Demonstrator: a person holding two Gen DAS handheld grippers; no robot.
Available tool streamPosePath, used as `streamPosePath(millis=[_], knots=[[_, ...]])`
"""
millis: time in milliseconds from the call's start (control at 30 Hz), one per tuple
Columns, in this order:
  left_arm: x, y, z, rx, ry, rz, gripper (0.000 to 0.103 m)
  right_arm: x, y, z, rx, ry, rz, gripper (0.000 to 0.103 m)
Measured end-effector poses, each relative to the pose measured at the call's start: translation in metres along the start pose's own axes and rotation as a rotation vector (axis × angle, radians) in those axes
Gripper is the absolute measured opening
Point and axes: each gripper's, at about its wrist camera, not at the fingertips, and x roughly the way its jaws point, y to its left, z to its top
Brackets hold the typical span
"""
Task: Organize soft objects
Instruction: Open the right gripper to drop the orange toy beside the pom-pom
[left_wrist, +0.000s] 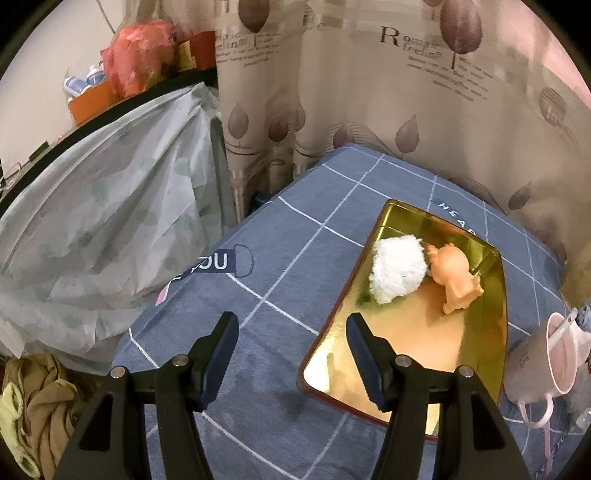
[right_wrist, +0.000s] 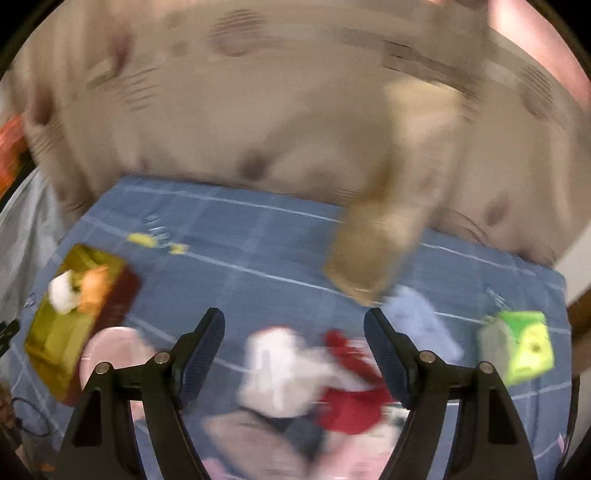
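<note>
- In the right half of the left wrist view, a shiny gold rectangular metal tray lies on a blue quilted cloth with a white grid pattern.
- Inside that tray, toward its upper end, a fluffy white plush ball sits touching a peach-coloured soft rubber animal figure.
- The left gripper fills the bottom of the same view; its jaws stand wide apart with nothing between them, one black finger over the cloth and the other over the tray's near corner.
- A pale pink plastic mug with a spoon in it stands at the right edge, just beside the tray.
- A beige curtain printed with leaves and lettering hangs across the top.
- The right wrist view is badly smeared (outlines are only rough). The right gripper has its jaws well apart and grips nothing.
- Below its fingers on the cloth lie a white soft item and a red soft item, touching each other.
- A bright green cube-shaped soft toy sits at centre right, well apart from them.
- The gold tray shows at centre left with its two toys.
</note>
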Motion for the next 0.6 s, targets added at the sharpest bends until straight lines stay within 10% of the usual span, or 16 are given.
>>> streamPosePath(millis=[600], knots=[[-0.049, -0.096, -0.007, 0.186, -0.002, -0.154, 0.062, 0.073, -0.129, -0.04, 0.133, 0.11, -0.031, 0.075]])
